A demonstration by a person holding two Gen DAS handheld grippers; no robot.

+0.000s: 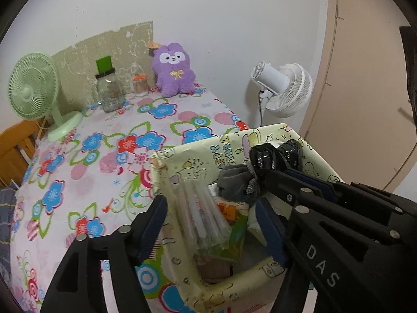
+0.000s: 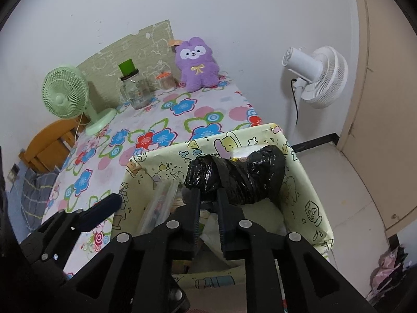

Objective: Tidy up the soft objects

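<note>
Two grippers over one bin at the desk's near-right edge. Left gripper: jaws spread, empty, straddling the bin's near-left part above clear packets. Right gripper: jaws pinching a black bundle, long axis crosswise, hanging over the bin's middle, ahead of its jaws. Judgement: release downward.

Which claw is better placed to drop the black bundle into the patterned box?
Right: the right claw is shut on the black bundle above the patterned box. The left claw is open, holding nothing.
</note>
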